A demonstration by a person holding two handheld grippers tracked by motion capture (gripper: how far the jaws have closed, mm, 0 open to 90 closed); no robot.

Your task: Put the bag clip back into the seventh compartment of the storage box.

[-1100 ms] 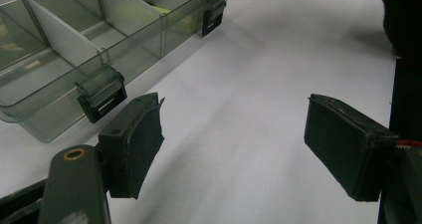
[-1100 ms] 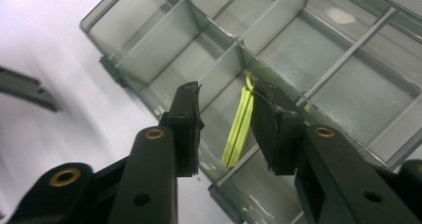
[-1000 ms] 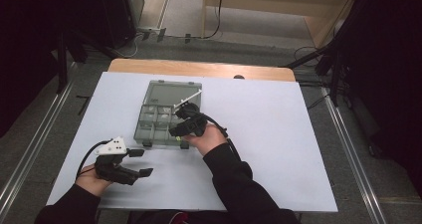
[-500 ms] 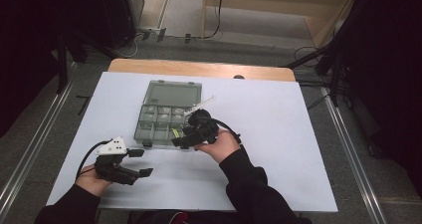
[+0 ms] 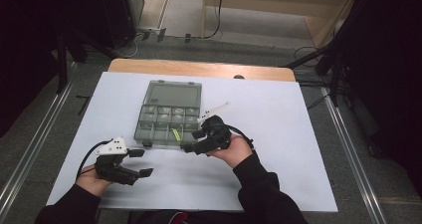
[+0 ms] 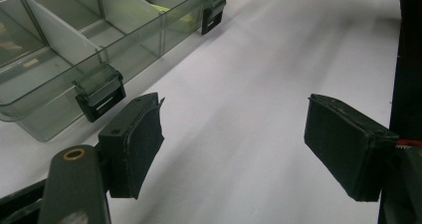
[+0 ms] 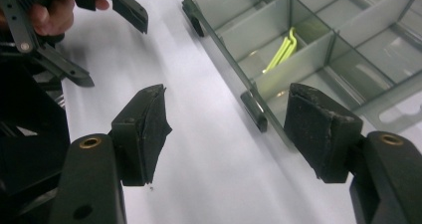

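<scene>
With the right tongs (image 5: pixel 191 142) empty, their jaws having just been opening, beside the front wall of the clear grey plastic compartment box (image 5: pixel 164 115) holding the yellow-green clip (image 7: pixel 282 49), and the left tongs (image 5: pixel 142 162) wide open and empty nearby, a careless sweep may shove the light box across the white surface (image 5: pixel 298 149).

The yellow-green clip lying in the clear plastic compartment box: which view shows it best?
The right gripper view: the yellow-green clip lies close and sharp in a front-row compartment of the clear plastic compartment box, its bent shape plain. The high view gives it as a small streak; the left gripper view catches a blurred sliver behind a divider.
</scene>
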